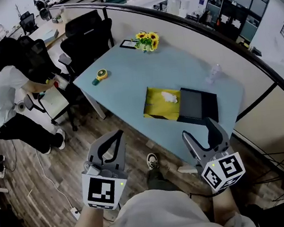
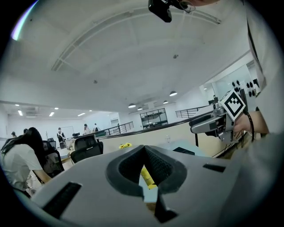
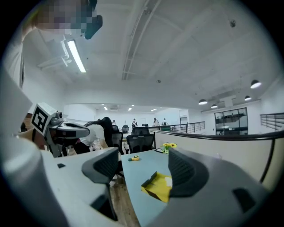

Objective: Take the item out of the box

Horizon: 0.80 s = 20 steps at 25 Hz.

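An open yellow box (image 1: 162, 103) lies near the front edge of the light blue table (image 1: 129, 86), with a white crumpled item (image 1: 169, 97) inside it. Its black lid (image 1: 198, 105) rests against the box's right side. My left gripper (image 1: 115, 135) hangs over the wooden floor, short of the table, with its fingertips meeting and nothing between them. My right gripper (image 1: 197, 128) is held just before the table's edge below the lid, jaws apart and empty. The right gripper view frames the yellow box (image 3: 157, 186) between the open jaws. The left gripper view shows only a sliver of the box (image 2: 148, 178).
Sunflowers (image 1: 147, 40), a dark phone (image 1: 128, 44) and a yellow tape measure (image 1: 100, 75) sit at the table's far end, and a clear bottle (image 1: 213, 71) at the right. Black chairs (image 1: 90, 37) and a bent-over person (image 1: 7, 95) are on the left. A railed partition (image 1: 259, 66) runs behind.
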Each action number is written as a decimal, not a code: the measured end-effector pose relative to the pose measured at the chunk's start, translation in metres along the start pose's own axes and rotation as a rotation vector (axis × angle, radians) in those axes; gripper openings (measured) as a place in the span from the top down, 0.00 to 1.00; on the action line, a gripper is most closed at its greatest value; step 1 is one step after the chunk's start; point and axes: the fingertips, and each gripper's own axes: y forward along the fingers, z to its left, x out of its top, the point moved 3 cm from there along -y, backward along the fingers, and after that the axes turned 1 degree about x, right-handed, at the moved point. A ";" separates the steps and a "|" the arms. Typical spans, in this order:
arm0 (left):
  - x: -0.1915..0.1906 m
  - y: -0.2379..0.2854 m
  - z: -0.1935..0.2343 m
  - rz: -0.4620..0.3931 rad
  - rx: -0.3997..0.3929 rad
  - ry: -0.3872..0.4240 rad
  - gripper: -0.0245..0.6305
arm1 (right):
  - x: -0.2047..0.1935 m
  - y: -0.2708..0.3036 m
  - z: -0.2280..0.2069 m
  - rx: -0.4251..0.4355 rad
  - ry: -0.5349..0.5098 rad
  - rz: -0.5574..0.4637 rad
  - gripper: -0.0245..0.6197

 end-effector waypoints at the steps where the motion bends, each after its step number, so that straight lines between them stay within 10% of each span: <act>1: -0.003 0.013 0.004 0.009 -0.001 -0.004 0.96 | -0.003 0.011 -0.009 -0.001 0.006 0.007 0.42; 20: -0.054 0.255 0.038 0.241 -0.099 0.030 0.96 | -0.100 0.210 -0.151 0.031 -0.006 0.335 0.42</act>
